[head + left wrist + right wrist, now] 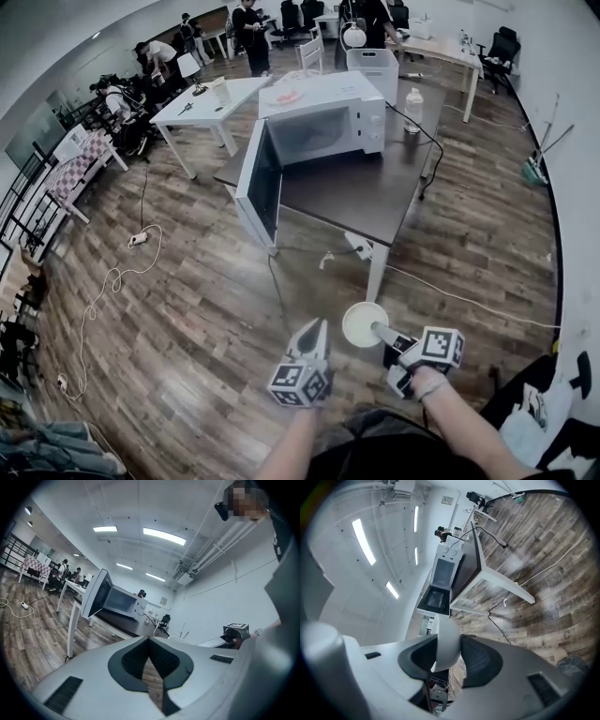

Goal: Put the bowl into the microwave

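Above the floor (187,328), short of the table (375,202), the right gripper (379,330) clamps the bowl (361,323) by its near rim. The bowl sits mouth up, reaching toward the microwave (328,117), whose door (261,183) stands open. Beside it, the left gripper (317,330) is clenched on nothing.

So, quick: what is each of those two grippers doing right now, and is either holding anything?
Left gripper: closed, jaw tips together, nothing between them.
Right gripper: closed on the rim of the white bowl.
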`<state>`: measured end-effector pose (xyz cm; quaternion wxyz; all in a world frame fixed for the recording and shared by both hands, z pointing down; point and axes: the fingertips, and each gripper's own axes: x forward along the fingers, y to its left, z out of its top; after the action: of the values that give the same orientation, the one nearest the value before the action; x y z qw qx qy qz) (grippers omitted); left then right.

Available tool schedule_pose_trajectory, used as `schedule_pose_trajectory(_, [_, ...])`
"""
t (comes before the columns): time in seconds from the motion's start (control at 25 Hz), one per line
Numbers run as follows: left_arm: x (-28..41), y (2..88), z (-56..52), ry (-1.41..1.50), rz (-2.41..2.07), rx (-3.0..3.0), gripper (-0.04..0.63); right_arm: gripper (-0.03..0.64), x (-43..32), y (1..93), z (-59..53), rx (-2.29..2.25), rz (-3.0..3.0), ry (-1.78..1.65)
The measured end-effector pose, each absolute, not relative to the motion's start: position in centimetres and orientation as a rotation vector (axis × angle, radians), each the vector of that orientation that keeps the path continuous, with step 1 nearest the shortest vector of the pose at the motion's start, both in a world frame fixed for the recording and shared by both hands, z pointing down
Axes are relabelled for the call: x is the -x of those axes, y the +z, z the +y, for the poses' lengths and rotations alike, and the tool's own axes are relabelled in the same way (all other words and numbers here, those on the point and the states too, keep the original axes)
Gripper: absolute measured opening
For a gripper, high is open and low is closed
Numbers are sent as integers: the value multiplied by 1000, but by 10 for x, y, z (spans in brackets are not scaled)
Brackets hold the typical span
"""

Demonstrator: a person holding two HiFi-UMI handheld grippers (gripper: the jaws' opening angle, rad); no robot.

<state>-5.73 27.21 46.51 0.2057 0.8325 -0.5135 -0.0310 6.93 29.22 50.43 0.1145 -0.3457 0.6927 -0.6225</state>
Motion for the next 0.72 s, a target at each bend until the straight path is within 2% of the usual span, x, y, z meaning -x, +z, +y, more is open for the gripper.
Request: schedule_pose_trajectory(0.72, [24, 469, 236, -76, -1482, -2314, 0, 146, -82, 507, 240, 1071, 2029, -1826])
